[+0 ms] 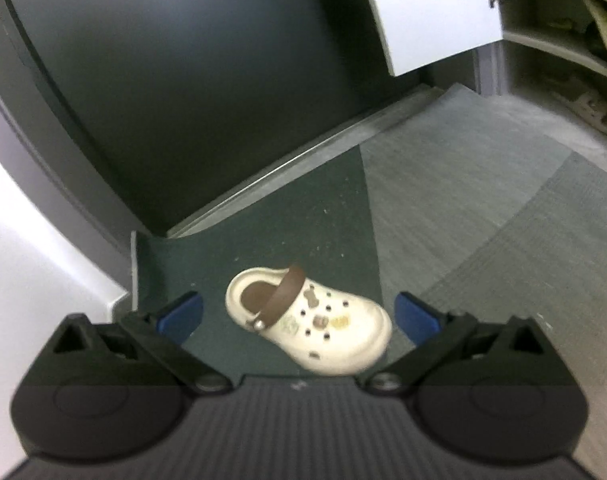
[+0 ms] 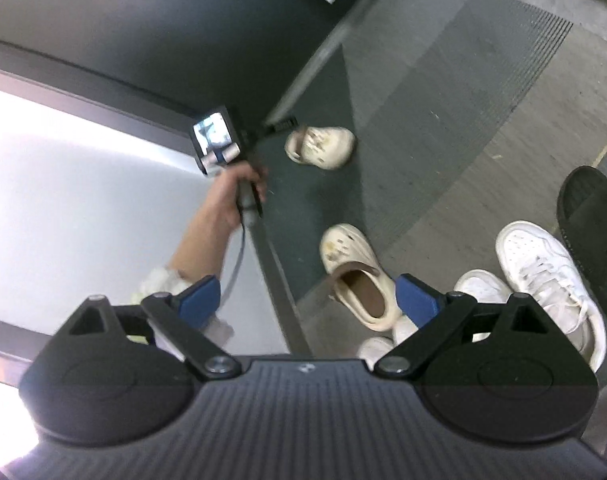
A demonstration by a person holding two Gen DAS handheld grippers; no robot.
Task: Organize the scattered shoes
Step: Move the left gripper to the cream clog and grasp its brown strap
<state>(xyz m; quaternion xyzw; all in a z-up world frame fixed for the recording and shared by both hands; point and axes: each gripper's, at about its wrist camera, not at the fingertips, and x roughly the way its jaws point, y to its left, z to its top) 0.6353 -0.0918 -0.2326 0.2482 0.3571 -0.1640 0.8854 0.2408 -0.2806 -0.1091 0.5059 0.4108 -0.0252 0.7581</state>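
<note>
While its blue pads stand spread wide with nothing between them, the left hand-held gripper [image 1: 299,314] hangs over a cream clog [image 1: 308,320] that lies on its sole on the dark green mat [image 1: 315,220]. The clog is smooth moulded foam with round vent holes, small charms on the toe and a brown strap folded across the opening; in the left wrist view it sits in the gap between the two fingers, touching neither. Behind it a dark door [image 1: 175,92] rises from a metal threshold strip.

The right hand-held gripper [image 2: 309,304] is likewise spread wide and holds nothing. Just beside its right finger [image 2: 417,302] a second cream clog [image 2: 357,276] rests upright on the mat's edge, its brown-lined heel opening towards the camera; whether the pad touches it cannot be told. To the right lie a white laced sneaker [image 2: 547,276] and a black ribbed slide [image 2: 591,216] on grey, finely ribbed carpet tiles [image 2: 463,128]. Further off, a bare hand [image 2: 231,196] grips the left tool's handle, near the first clog
</note>
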